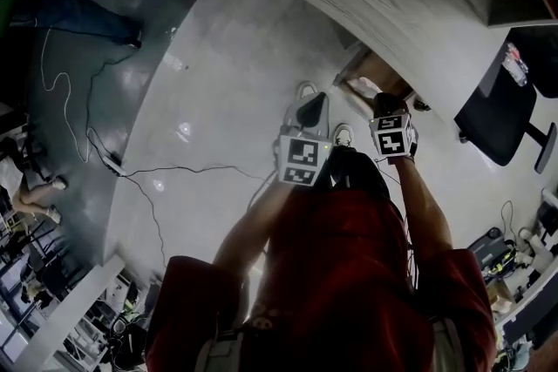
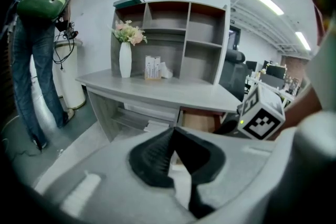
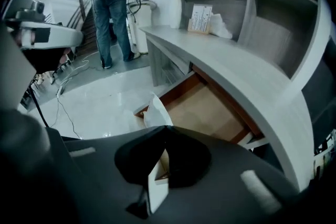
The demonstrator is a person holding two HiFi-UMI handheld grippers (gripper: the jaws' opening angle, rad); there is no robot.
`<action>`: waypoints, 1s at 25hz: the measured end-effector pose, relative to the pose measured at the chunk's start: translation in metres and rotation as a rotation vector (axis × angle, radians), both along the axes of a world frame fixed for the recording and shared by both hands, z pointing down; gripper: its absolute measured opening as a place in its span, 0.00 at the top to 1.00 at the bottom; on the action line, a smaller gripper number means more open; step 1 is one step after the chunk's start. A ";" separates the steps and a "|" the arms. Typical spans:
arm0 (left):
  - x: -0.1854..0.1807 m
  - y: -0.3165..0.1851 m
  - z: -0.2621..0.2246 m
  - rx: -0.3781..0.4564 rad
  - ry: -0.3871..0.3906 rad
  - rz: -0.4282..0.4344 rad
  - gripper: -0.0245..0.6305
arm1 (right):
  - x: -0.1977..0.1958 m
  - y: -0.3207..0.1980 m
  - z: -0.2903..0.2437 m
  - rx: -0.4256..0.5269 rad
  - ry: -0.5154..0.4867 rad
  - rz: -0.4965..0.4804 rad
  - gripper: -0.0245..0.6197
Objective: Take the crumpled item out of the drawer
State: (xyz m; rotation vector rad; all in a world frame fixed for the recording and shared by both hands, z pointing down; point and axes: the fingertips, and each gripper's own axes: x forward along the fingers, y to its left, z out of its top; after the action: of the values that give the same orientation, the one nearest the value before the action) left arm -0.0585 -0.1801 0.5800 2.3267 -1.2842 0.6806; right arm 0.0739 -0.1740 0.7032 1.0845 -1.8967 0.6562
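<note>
Dim, fisheye-warped edges, floor glare

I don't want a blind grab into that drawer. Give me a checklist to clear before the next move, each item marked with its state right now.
1. Drawer open: ok, it is pulled out from under the desk.
2. Crumpled item located: cannot tell. Only a white piece shows at the drawer's near end.
3. Right gripper ready to grasp: not ok, its fingers are together. Whether they pinch the white piece cannot be told.
4. Left gripper free: ok, fingers together with nothing between them.
5. Standing person out of the way: ok, off by the desk's far end.
</note>
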 end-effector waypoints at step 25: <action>0.034 0.069 -0.056 0.123 -0.008 -0.113 0.97 | 0.052 0.055 -0.129 0.238 -0.168 0.049 0.96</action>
State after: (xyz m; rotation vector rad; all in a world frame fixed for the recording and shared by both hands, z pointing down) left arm -0.0243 -0.1113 0.5241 2.3277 -1.4864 0.5905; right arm 0.1261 -0.1187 0.5745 1.2623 -2.1397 0.5733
